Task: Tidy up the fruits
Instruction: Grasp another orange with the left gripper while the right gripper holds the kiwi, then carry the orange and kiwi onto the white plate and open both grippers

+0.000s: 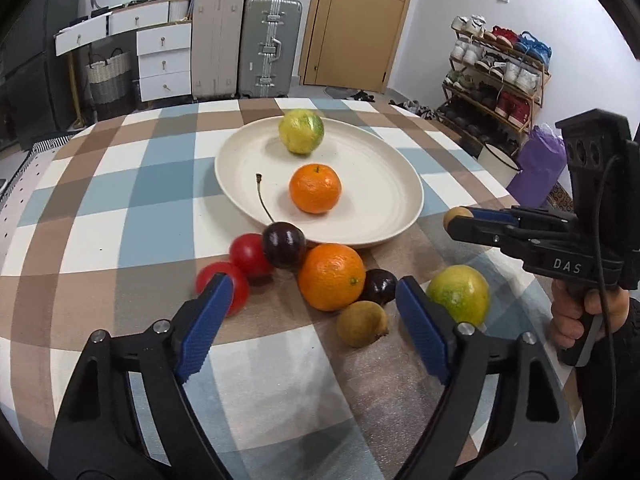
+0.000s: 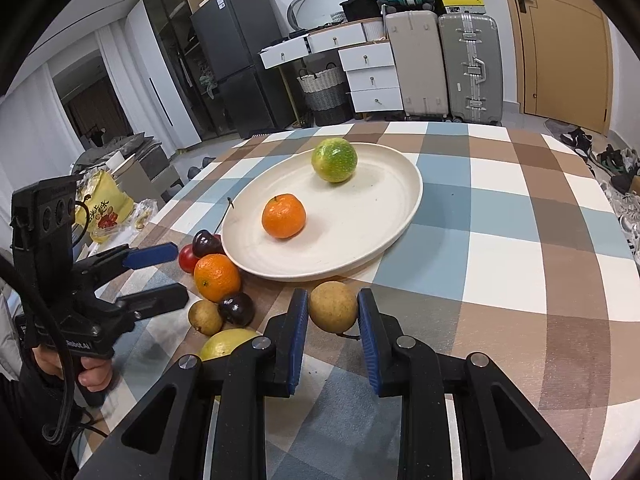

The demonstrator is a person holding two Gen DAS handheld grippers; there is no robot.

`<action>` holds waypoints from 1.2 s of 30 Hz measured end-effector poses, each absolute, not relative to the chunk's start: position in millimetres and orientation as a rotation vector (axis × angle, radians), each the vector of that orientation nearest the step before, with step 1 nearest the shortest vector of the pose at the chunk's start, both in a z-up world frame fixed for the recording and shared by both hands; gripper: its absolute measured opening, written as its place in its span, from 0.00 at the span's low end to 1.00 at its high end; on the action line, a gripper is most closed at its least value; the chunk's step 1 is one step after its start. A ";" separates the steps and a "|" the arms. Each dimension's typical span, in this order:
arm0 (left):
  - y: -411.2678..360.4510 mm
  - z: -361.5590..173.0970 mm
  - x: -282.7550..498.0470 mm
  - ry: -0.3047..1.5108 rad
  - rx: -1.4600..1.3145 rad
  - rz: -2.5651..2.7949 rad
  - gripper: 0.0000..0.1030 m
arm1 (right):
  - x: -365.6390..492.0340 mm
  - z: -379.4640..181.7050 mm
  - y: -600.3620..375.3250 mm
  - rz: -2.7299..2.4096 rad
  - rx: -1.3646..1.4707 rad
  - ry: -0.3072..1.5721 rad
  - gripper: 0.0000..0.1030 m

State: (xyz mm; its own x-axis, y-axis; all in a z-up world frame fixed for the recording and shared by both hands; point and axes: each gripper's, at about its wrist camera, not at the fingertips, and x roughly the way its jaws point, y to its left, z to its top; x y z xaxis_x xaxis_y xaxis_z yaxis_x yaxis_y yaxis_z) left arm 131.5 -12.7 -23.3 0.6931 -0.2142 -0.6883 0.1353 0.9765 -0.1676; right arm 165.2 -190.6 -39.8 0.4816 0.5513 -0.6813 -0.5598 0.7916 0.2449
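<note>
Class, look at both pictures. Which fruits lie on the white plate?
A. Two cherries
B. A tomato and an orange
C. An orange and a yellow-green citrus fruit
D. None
C: on the white plate lie only an orange and a yellow-green citrus fruit; the other fruits are on the tablecloth.

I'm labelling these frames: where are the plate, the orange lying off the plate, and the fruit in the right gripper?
plate [image 1: 372,204]: left wrist view, bare inner surface.
orange off the plate [image 1: 331,276]: left wrist view, middle of its peel.
brown fruit in the right gripper [image 2: 333,306]: right wrist view, its front face.
</note>
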 end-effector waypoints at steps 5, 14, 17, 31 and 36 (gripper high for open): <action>-25.6 -25.9 139.5 0.812 -0.125 -0.211 0.69 | 165.7 -39.6 -191.6 0.674 -0.008 0.823 0.25; -25.3 -35.3 149.9 0.860 -0.159 -0.228 0.52 | 165.1 -40.1 -190.3 0.677 -0.010 0.823 0.25; -23.2 -36.5 154.7 0.868 -0.199 -0.236 0.48 | 164.6 -40.4 -189.0 0.678 -0.014 0.824 0.25; -25.3 -25.9 142.0 0.816 -0.157 -0.249 0.34 | 164.0 -40.9 -188.8 0.679 -0.010 0.818 0.24; -25.1 -12.9 129.1 0.764 -0.159 -0.272 0.34 | 162.2 -37.7 -191.6 0.680 0.001 0.801 0.25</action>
State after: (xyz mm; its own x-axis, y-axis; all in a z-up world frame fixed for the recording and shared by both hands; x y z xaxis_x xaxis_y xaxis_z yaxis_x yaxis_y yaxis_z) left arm 129.1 -25.1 -12.9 0.6893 -0.2996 -0.6597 0.1850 0.9531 -0.2395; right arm 162.2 -191.6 -37.7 0.4965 0.5622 -0.6613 -0.5612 0.7892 0.2495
